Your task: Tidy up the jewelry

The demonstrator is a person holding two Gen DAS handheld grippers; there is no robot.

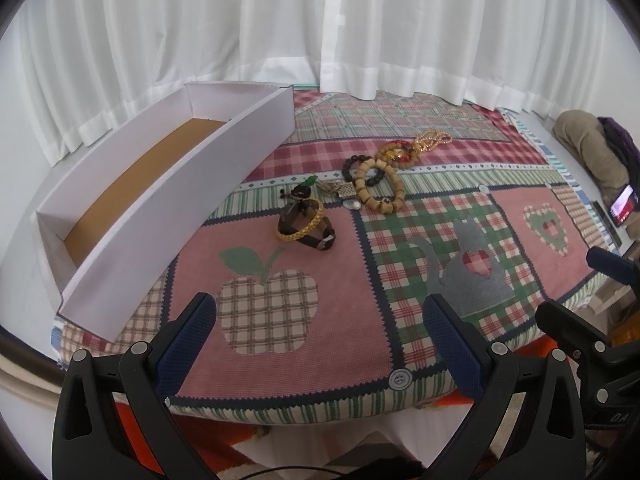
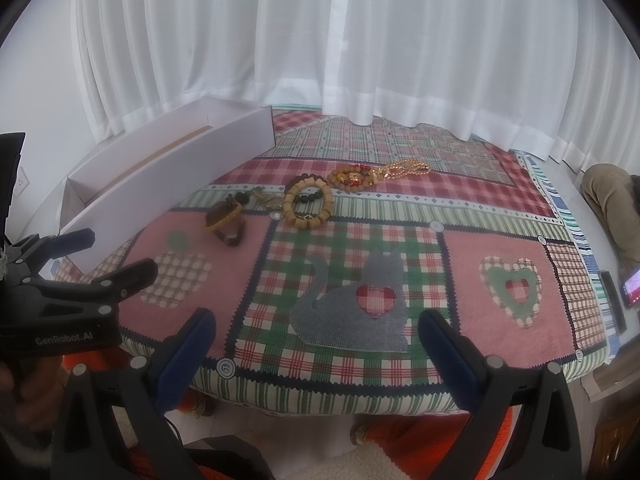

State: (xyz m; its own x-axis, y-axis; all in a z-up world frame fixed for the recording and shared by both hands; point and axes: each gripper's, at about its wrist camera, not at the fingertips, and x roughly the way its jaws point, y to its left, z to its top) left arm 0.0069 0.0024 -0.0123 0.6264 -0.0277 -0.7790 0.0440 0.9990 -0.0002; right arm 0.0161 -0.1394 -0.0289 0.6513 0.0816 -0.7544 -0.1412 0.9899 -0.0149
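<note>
Several pieces of jewelry lie in a loose pile on the patchwork cloth: a gold bangle (image 1: 301, 220) over a dark watch (image 1: 320, 240), a tan wooden bead bracelet (image 1: 380, 190), a dark bead bracelet (image 1: 352, 166), a red-and-gold piece (image 1: 396, 154) and a gold chain (image 1: 434, 139). The pile also shows in the right wrist view, with the wooden bracelet (image 2: 307, 202) and bangle (image 2: 224, 218). A long white box (image 1: 160, 208) with a brown floor stands open at the left. My left gripper (image 1: 320, 320) is open and empty near the front edge. My right gripper (image 2: 316, 334) is open and empty.
White curtains (image 1: 320, 20) hang behind the table. The patchwork cloth (image 1: 460, 240) covers the table. A phone (image 1: 622, 204) with a lit screen and a person's leg (image 1: 588, 148) are at the far right. The left gripper's body (image 2: 60, 292) shows at the right wrist view's left.
</note>
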